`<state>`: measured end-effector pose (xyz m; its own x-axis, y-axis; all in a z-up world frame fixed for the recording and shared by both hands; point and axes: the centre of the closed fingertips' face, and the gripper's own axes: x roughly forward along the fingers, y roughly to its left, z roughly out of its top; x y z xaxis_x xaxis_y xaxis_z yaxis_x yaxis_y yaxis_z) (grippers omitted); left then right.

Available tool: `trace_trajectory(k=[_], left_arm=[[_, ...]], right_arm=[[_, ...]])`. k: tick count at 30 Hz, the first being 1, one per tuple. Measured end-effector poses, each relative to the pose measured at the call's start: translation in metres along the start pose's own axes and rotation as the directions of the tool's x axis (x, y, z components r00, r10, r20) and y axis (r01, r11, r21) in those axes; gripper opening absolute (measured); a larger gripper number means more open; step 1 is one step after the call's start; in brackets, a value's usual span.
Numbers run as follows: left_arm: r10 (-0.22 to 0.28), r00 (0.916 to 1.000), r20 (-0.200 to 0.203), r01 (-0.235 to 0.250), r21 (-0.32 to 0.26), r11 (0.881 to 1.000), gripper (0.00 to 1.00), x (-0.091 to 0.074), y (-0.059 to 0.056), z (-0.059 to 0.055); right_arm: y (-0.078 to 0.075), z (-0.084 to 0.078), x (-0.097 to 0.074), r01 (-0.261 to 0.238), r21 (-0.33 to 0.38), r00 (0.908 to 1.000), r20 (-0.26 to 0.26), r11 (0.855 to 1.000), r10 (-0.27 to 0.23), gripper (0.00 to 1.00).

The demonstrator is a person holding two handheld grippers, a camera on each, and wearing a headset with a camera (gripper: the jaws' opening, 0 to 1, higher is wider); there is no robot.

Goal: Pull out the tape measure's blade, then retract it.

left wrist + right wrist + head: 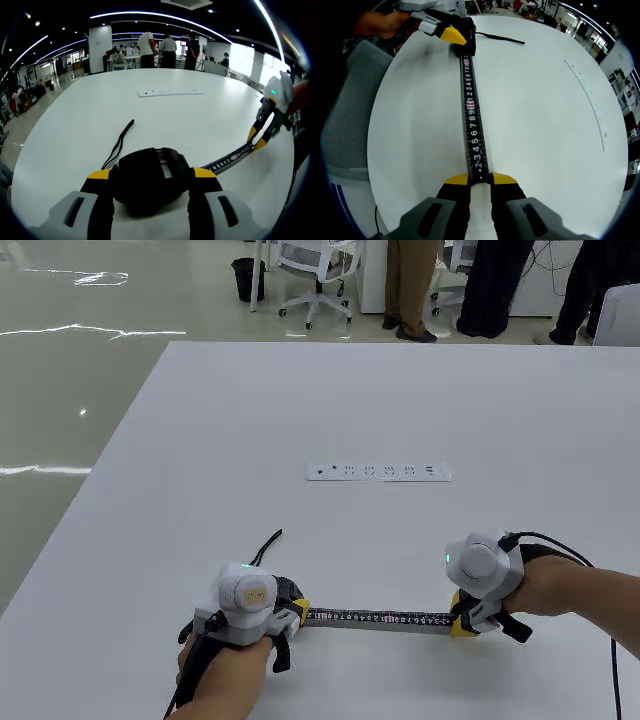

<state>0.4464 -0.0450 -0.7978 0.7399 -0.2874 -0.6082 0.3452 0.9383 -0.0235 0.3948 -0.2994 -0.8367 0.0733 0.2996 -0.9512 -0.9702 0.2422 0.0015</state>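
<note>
An open-plan office. The big white table (pixel 200 440) stands on a glossy pale floor (pixel 80 360). Beyond its far edge are a white swivel chair (pixel 318 270) on castors, a dark waste bin (pixel 247 278) and several standing people (pixel 412 285). A white power strip (pixel 378 472) lies near the table's middle. Above the table run long curved ceiling light strips (pixel 150 14) — past its far side, more desks and chairs (pixel 120 60), too small to detail.

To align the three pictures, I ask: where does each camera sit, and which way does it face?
Head view: on the headset, facing forward and down at the table; left gripper, right gripper, left hand, right hand show.
Left gripper view: on the left gripper, facing along its jaws, shut on the case.
Right gripper view: on the right gripper, facing along the blade its jaws grip.
Shared: blade, strip.
</note>
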Motion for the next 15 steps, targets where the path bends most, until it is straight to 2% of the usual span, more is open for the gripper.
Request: trace_trajectory(k=[15], left_arm=[[-0.003,1.0,-0.001,0.003,-0.008,1.0,0.55,0.0002,-0.0002,0.0001]], right_arm=[[-0.0009,0.0067,0.0016,-0.001,0.01,1.0,0.006,1.0,0.001,0.15]])
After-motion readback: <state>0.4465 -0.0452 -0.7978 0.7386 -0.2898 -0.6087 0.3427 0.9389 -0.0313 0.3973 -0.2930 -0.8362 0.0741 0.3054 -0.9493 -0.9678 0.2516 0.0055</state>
